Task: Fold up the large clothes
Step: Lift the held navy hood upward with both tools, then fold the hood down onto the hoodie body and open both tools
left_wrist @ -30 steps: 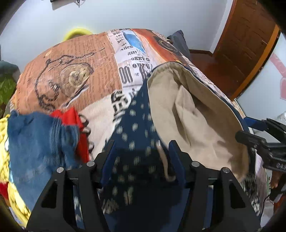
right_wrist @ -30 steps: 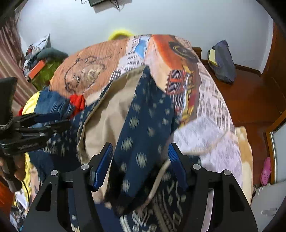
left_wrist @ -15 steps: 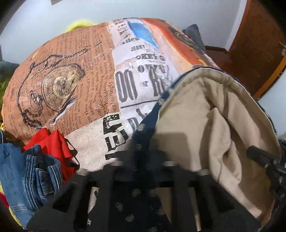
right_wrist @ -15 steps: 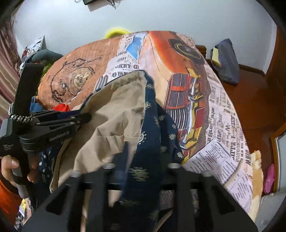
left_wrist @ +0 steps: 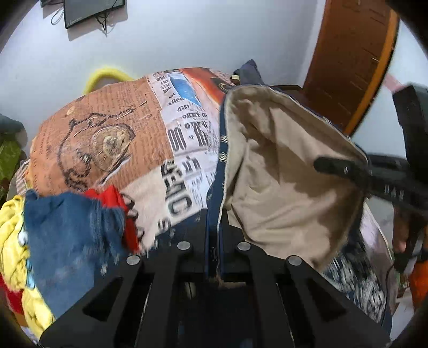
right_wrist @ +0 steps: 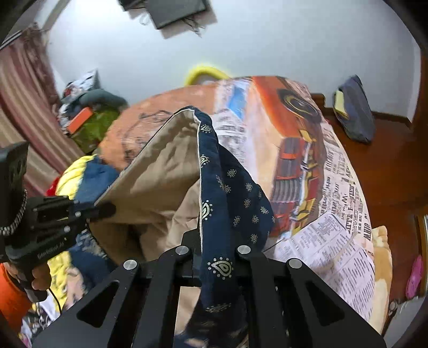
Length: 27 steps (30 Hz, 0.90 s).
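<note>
Now both clamp the navy garment [right_wrist: 235,198] above the bed [left_wrist: 107,139]: left hand-held gripper [left_wrist: 214,235] and right hand-held gripper [right_wrist: 218,249] pinch 2 corners, its edge strung between them.

A bed fills the middle of the room, its bedspread [left_wrist: 112,139] printed with newsprint, a pocket watch and an orange truck [right_wrist: 294,150]. At its near left lies a heap of clothes: blue denim [left_wrist: 67,235], something red [left_wrist: 112,198], yellow fabric [left_wrist: 10,241]. A yellow ring [left_wrist: 107,75] peeks over the far edge. A dark screen [right_wrist: 176,10] with trailing cables hangs on the far wall. A dark bag [right_wrist: 353,112] sits on the wooden floor to the right, a striped curtain [right_wrist: 24,101] hangs left, and a wooden door [left_wrist: 353,53] stands far right.
</note>
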Each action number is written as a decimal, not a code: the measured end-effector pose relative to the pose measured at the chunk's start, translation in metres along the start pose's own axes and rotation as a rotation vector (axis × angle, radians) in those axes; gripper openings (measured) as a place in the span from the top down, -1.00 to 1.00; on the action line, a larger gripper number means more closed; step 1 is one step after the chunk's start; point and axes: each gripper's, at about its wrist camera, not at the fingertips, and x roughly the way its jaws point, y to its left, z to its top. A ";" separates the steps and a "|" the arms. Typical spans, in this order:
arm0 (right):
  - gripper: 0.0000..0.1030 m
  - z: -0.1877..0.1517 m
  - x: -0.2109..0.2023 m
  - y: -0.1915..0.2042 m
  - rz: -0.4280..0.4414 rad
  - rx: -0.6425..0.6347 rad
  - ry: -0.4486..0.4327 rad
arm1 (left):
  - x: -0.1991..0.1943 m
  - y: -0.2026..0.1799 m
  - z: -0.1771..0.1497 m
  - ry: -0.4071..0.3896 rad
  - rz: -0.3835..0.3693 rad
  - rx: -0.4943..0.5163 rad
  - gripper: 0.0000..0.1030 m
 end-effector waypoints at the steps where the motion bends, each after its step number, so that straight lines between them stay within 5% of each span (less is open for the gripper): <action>1: 0.89 -0.004 -0.008 0.008 0.017 -0.015 0.000 | -0.008 -0.003 -0.010 0.006 -0.007 0.001 0.91; 10: 0.89 -0.059 -0.039 0.065 0.052 -0.144 0.088 | -0.026 -0.020 -0.107 0.092 -0.030 0.001 0.91; 17: 0.89 -0.116 -0.036 0.072 0.072 -0.148 0.196 | -0.011 -0.019 -0.173 0.188 0.003 -0.024 0.90; 20: 0.89 -0.136 -0.031 0.070 0.065 -0.145 0.240 | -0.004 -0.014 -0.194 0.243 -0.002 -0.037 0.75; 23: 0.89 -0.156 -0.023 0.066 0.037 -0.149 0.290 | -0.015 -0.005 -0.202 0.225 0.020 -0.047 0.48; 27: 0.87 -0.174 -0.014 0.059 0.022 -0.146 0.345 | -0.037 0.004 -0.198 0.180 0.042 -0.052 0.44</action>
